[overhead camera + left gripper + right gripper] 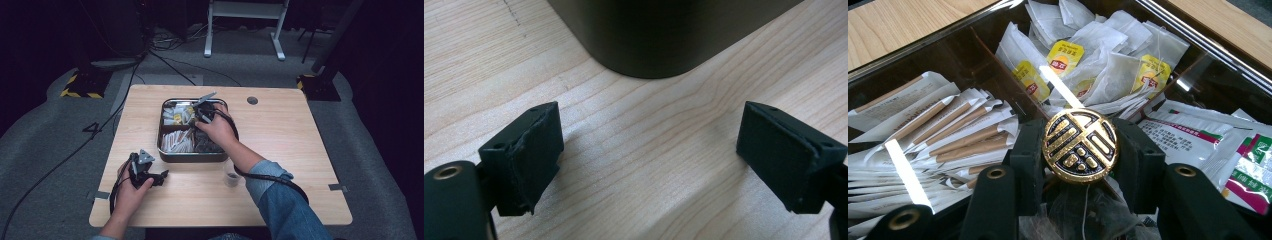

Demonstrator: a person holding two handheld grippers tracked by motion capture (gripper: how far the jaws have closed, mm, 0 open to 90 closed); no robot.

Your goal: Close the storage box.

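A metal tray [190,158] with divided compartments stands in the middle of the wooden table. Through what looks like a clear lid with light streaks on it I see yellow-tagged tea bags [1098,55], brown paper sticks [948,135] and printed sachets [1238,165]. My right gripper [1080,152] is over the tray's centre, shut on a round gold-and-black knob [1080,140]; in the high view the hand covers the right gripper [202,116]. My left gripper [161,176] lies low over the table near the tray's front left corner [649,45], and in its own view the left gripper [649,155] is open, with bare wood between its jaws.
A small clear cup [231,177] stands on the table just in front of the tray, beside the right forearm. A cable hole [252,100] sits at the table's back. Cables and a white stand frame [245,30] are on the floor behind.
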